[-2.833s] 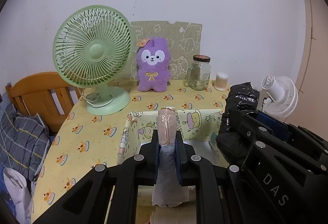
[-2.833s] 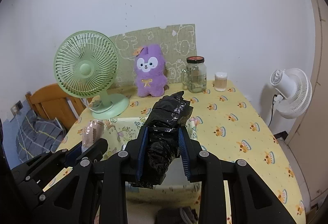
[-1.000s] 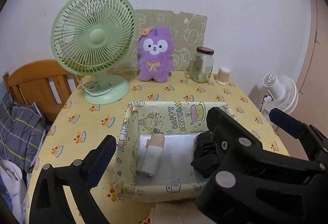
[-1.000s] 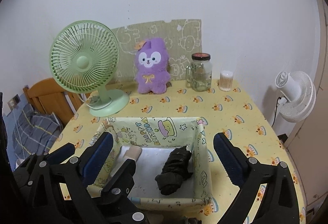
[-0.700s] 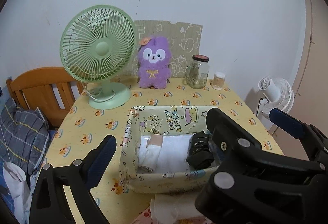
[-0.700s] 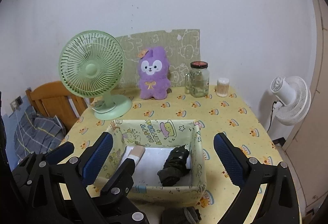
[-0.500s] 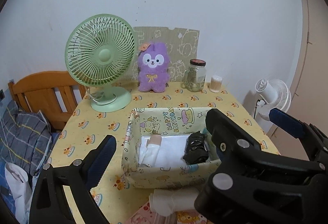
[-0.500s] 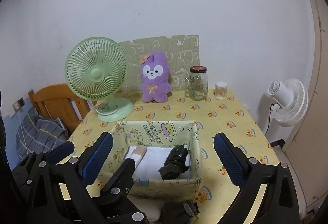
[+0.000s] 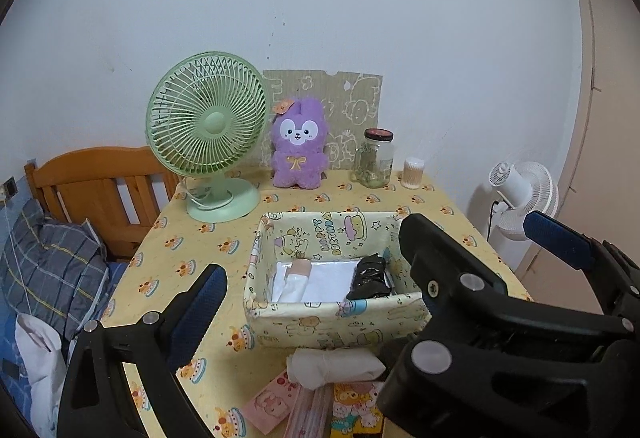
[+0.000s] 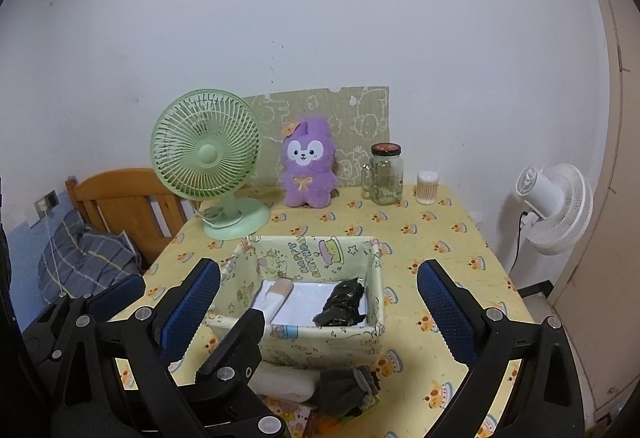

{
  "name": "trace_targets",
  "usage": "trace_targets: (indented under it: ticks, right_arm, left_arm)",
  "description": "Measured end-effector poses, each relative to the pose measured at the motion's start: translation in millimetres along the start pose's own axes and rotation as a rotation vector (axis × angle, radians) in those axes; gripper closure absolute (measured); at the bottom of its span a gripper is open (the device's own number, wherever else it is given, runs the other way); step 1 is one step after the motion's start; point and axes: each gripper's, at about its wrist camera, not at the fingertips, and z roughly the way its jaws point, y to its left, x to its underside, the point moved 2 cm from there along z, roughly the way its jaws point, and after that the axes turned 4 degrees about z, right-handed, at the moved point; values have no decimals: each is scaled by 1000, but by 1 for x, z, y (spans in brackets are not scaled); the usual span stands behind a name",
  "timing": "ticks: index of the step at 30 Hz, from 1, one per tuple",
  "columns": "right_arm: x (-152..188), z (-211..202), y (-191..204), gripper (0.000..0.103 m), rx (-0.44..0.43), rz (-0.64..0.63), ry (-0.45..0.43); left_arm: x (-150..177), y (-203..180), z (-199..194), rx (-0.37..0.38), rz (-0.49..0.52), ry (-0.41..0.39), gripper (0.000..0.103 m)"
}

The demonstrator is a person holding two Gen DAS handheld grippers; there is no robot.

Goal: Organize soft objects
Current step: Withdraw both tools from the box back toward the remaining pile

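A cartoon-print fabric box (image 9: 332,318) (image 10: 304,334) stands on the yellow table. Inside lie a pale rolled item (image 9: 294,280) (image 10: 274,296) on the left and a black rolled item (image 9: 368,278) (image 10: 344,304) on the right. In front of the box lie a white roll (image 9: 332,366) (image 10: 284,382) and a dark grey roll (image 10: 348,390). My left gripper (image 9: 316,298) is open and empty, above and before the box. My right gripper (image 10: 320,298) is open and empty, also drawn back from the box.
A green fan (image 9: 208,133), a purple plush toy (image 9: 298,149), a glass jar (image 9: 374,161) and a cotton-swab cup (image 9: 413,173) stand at the table's back. A wooden chair (image 9: 100,181) is left, a white fan (image 9: 520,193) right. Printed cards (image 9: 304,406) lie at the front edge.
Both grippers let go of their rolls into the box, opened wide, and have pulled back and up. The box now looks smaller and the front rolls have come into view.
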Motion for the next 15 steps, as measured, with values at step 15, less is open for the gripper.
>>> trace_targets:
  ticks: [15]
  right_arm:
    - [24, -29, -2, 3, 7, -9, -10]
  left_arm:
    - [27, -10, -24, 3, 0, -17, 4]
